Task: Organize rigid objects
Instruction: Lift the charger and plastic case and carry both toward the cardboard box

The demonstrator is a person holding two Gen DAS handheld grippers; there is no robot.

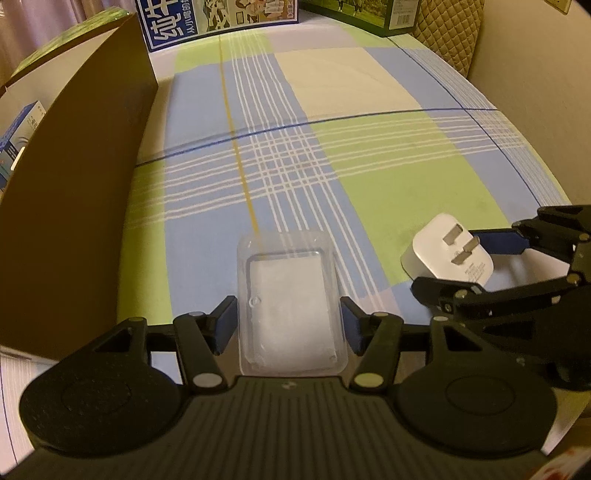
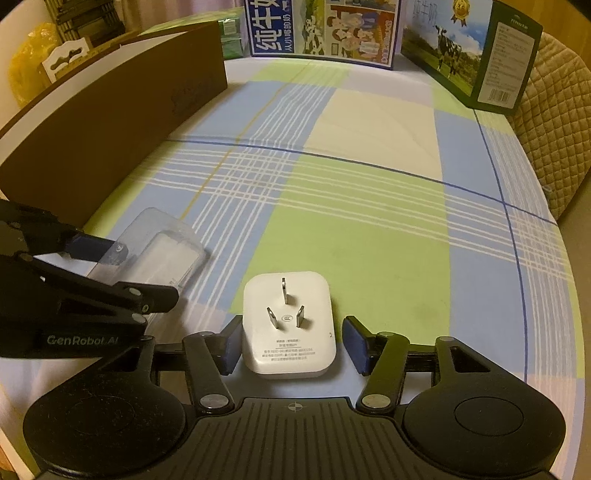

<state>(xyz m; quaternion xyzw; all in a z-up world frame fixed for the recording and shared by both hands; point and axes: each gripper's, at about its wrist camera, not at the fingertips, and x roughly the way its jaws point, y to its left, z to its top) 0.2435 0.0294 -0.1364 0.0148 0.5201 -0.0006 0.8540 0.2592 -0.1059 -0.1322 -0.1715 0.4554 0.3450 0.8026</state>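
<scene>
A clear plastic case [image 1: 290, 299] with a white insert lies on the plaid cloth between the fingers of my left gripper [image 1: 290, 325]. The blue pads sit at both of its sides, touching or nearly touching. It also shows in the right wrist view [image 2: 155, 247]. A white plug adapter [image 2: 289, 325], prongs up, lies between the fingers of my right gripper [image 2: 291, 341]. The left pad is at its side and the right pad stands a small gap away. The adapter also shows in the left wrist view [image 1: 448, 254].
A brown cardboard box wall [image 1: 74, 192] runs along the left. Printed milk cartons [image 2: 321, 29] and a green carton [image 2: 472, 55] stand at the back. A quilted cushion [image 2: 554, 122] lies at the right edge of the plaid cloth [image 2: 351, 184].
</scene>
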